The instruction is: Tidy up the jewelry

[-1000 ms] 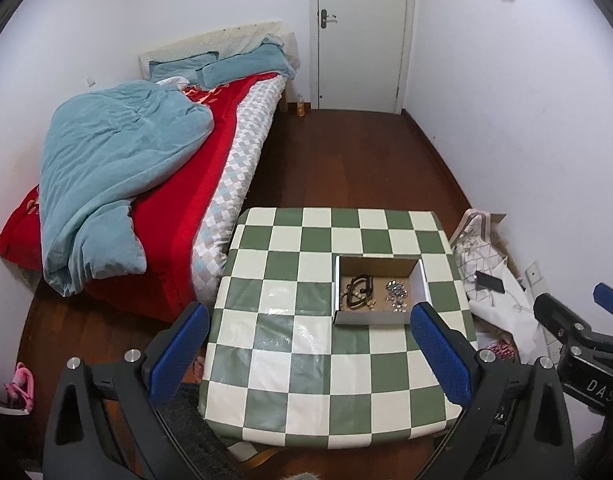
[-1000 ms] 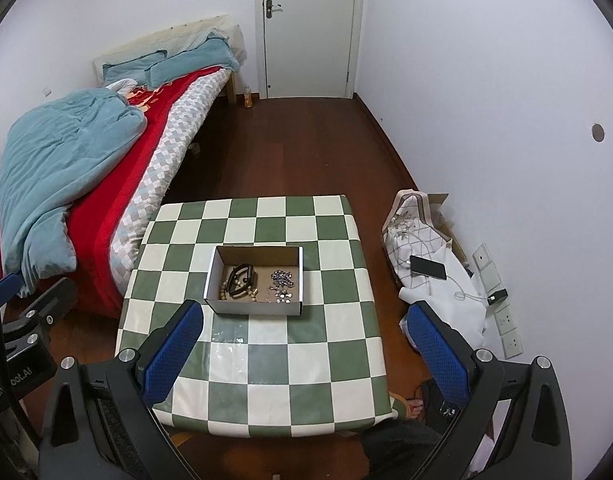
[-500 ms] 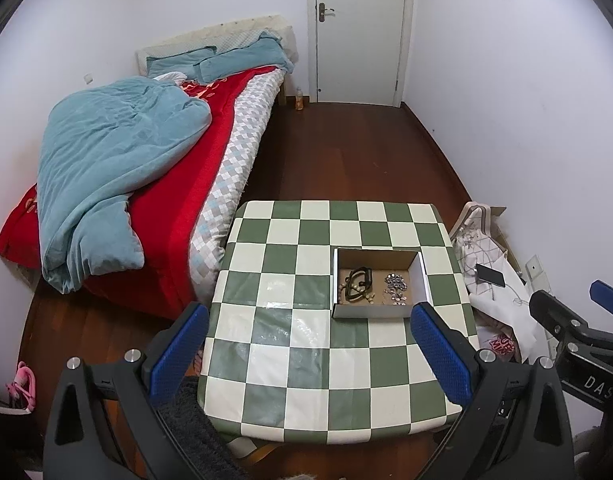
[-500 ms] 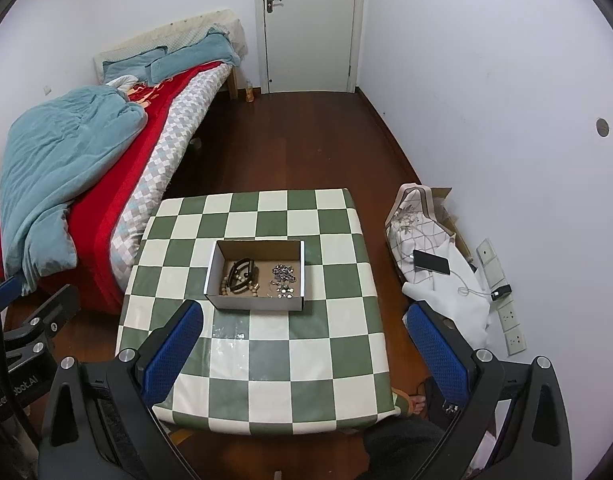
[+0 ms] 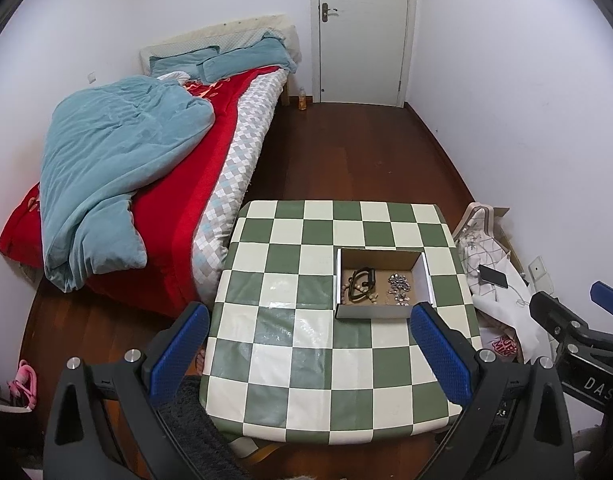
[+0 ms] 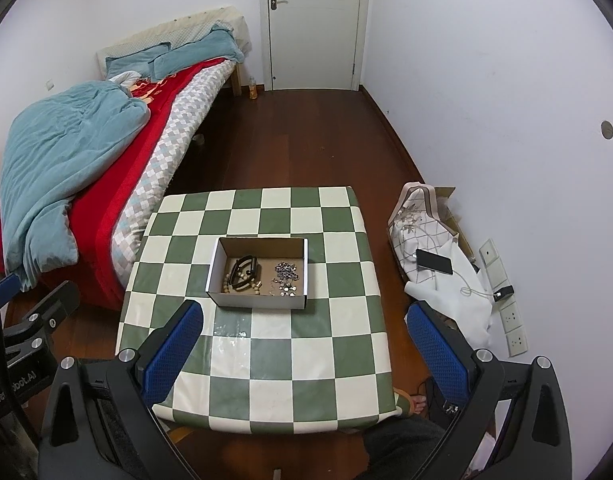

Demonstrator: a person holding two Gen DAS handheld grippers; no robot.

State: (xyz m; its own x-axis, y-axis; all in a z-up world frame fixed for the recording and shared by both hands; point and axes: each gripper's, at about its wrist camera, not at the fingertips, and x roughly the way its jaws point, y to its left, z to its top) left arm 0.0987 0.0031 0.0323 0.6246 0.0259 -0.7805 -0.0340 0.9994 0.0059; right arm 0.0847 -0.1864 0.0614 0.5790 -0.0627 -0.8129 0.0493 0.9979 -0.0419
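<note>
A small open cardboard box (image 5: 372, 312) (image 6: 258, 302) stands on the green and white checked table (image 5: 306, 364) (image 6: 266, 360). Inside lie a black bracelet (image 5: 363, 278) (image 6: 246, 269), a string of pale beads (image 6: 226, 285) and a heap of silver chain (image 5: 398, 288) (image 6: 284, 277). My left gripper (image 5: 308, 314) hovers high above the table, open and empty, with the box just beyond its right finger. My right gripper (image 6: 305, 310) is also open and empty, with the box just beyond its fingertips. Each gripper shows at the edge of the other's view.
A bed with a red cover and a blue quilt (image 5: 118, 176) runs along the table's left. On the floor at the right lie a patterned bag (image 6: 418, 216), white cloth and a phone (image 6: 434, 261). A person's sandalled foot (image 6: 414, 402) shows under the table's near right corner.
Both grippers have risen a little and drawn back from the table, so the box looks slightly smaller. Their fingers have stayed open, and nothing in the box has moved.
</note>
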